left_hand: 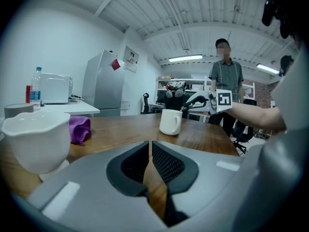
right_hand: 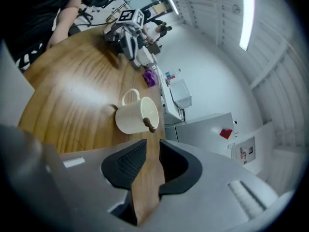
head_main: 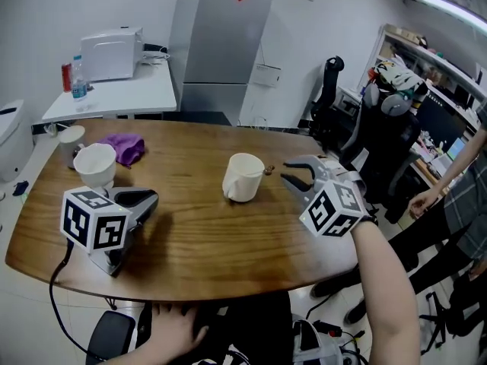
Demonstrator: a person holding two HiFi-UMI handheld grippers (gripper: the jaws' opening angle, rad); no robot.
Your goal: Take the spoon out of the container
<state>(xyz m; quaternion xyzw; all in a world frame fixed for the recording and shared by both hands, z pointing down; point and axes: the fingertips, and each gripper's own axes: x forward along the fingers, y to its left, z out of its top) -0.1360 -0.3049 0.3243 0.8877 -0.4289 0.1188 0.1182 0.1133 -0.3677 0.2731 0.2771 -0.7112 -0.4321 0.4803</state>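
A white mug stands in the middle of the wooden table, and a brown spoon handle sticks out over its right rim. My right gripper hovers just right of the mug, aimed at that handle, open with nothing between its fingers. The right gripper view shows the mug and the handle tip just beyond the parted jaws of the right gripper. My left gripper rests shut and empty on the table at the left. The mug shows far ahead of the left gripper.
A white bowl stands right behind my left gripper, with a purple cloth and a small grey cup beyond it. A white side table is at the back left. Office chairs and a standing person crowd the right.
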